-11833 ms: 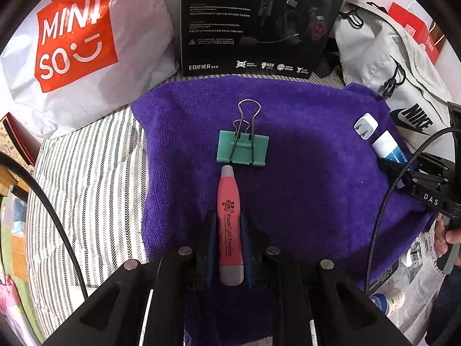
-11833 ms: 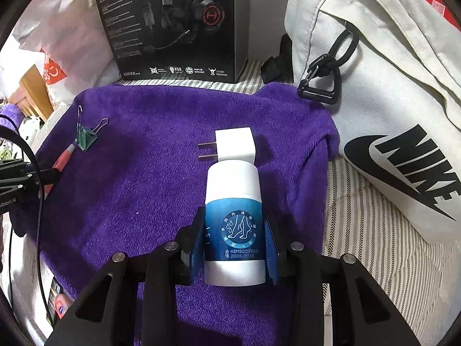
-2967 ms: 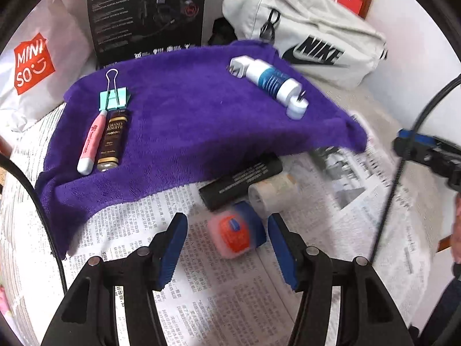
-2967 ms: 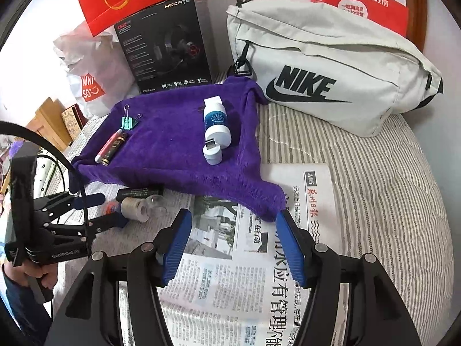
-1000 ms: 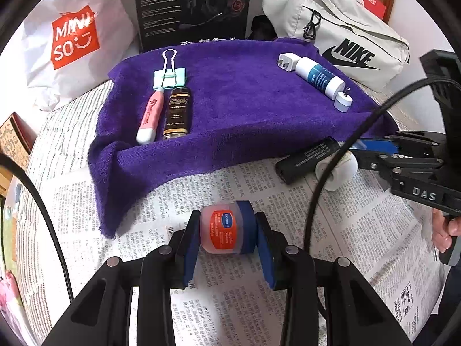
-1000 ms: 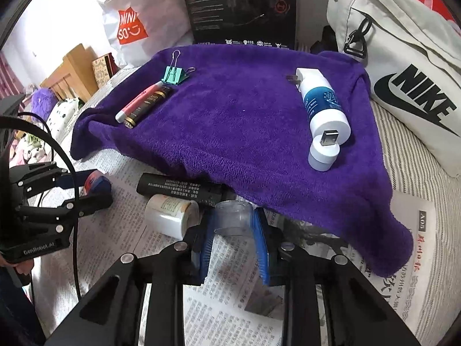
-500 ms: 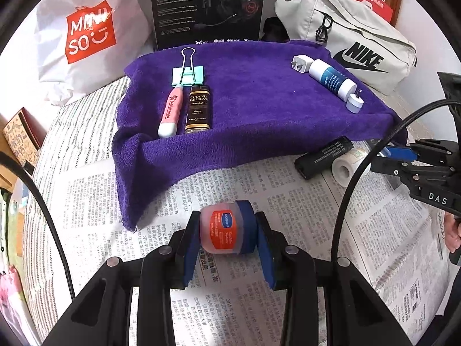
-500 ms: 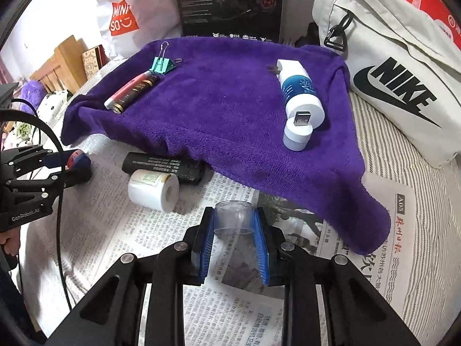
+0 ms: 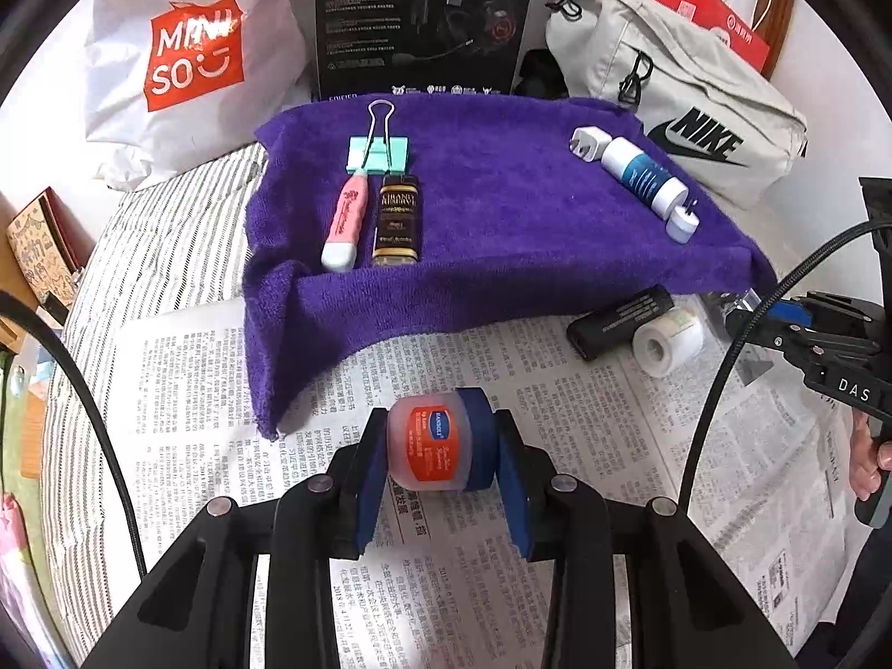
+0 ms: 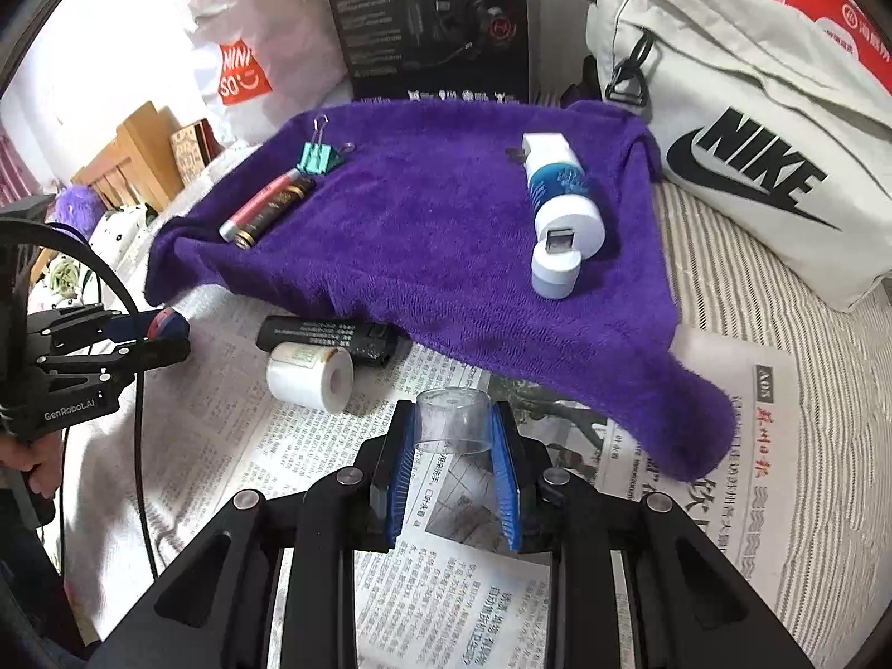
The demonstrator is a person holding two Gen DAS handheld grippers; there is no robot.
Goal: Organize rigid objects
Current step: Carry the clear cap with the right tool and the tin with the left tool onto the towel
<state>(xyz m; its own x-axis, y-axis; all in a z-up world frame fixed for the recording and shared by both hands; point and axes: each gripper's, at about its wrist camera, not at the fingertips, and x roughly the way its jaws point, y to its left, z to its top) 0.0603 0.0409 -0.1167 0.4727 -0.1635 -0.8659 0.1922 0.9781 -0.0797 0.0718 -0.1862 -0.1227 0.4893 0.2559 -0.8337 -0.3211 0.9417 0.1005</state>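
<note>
My left gripper [image 9: 440,449] is shut on a small Vaseline jar [image 9: 432,446] with a blue lid, held above the newspaper. Over the newspaper on the right, a clear plastic cap [image 10: 454,418] sits clamped in my right gripper [image 10: 454,435]. On the purple towel [image 9: 502,212] lie a green binder clip [image 9: 378,155], a pink pen-shaped tube [image 9: 345,223] and a dark brown bottle [image 9: 397,222] at the left. A white charger plug [image 9: 586,144], a blue-and-white bottle [image 9: 644,178] and a white USB adapter [image 9: 683,223] lie at the right.
A black tube [image 10: 329,337] and a white tape roll [image 10: 309,373] lie on the newspaper [image 10: 312,446] by the towel's front edge. Behind the towel stand a black headset box [image 9: 423,17], a white Miniso bag [image 9: 189,56] and a grey Nike bag [image 10: 741,111].
Both grippers have drawn back from the towel with their loads still held. The right gripper carried the clear cap away from the tape roll and the black tube.
</note>
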